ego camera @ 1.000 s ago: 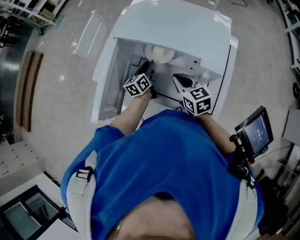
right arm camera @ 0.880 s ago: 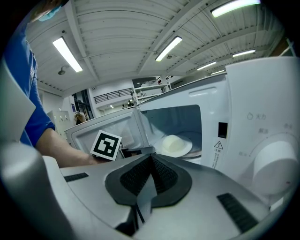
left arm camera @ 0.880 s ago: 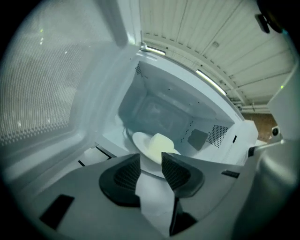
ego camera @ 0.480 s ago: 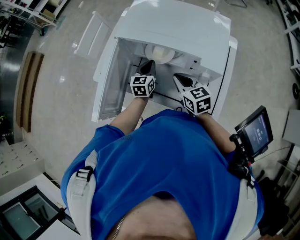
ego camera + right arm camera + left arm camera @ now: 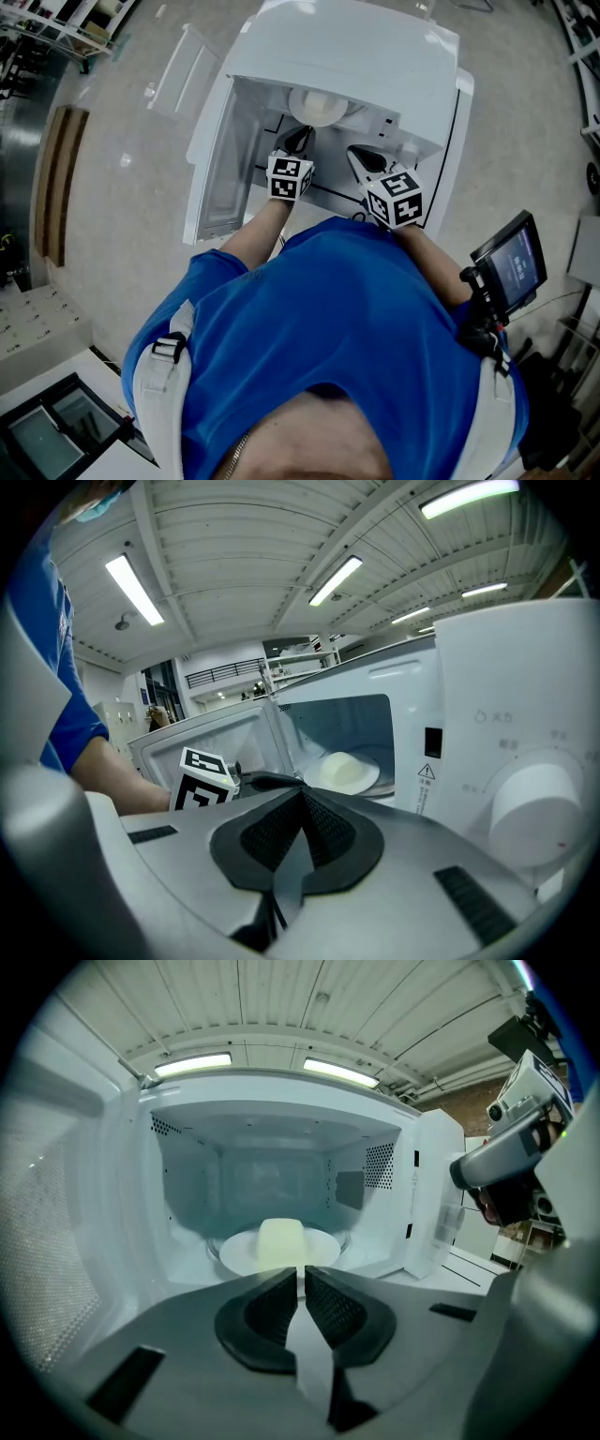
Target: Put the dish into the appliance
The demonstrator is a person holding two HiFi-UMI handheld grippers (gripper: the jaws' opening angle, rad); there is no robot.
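The white microwave (image 5: 356, 47) stands with its door (image 5: 214, 169) swung open to the left. Inside, a white dish (image 5: 317, 105) with a pale yellow lump on it rests on the turntable. In the left gripper view the dish (image 5: 278, 1246) lies straight ahead, beyond the jaws. My left gripper (image 5: 300, 139) hovers at the mouth of the cavity, shut and empty, apart from the dish. In its own view the left gripper (image 5: 302, 1274) shows its pads pressed together. My right gripper (image 5: 361, 157) is shut on nothing beside the control panel; the right gripper (image 5: 302, 794) looks past the dish (image 5: 344, 772).
A round knob (image 5: 534, 813) sits on the control panel at the microwave's right. The left gripper's marker cube (image 5: 203, 778) shows in front of the open door (image 5: 225, 738). A small screen device (image 5: 511, 262) is at the person's right side. A wooden board (image 5: 56, 178) lies on the floor, left.
The left gripper has rolled, its marker cube showing a different face, and shifted a little to the right at the microwave's mouth. The right gripper and the dish have stayed put.
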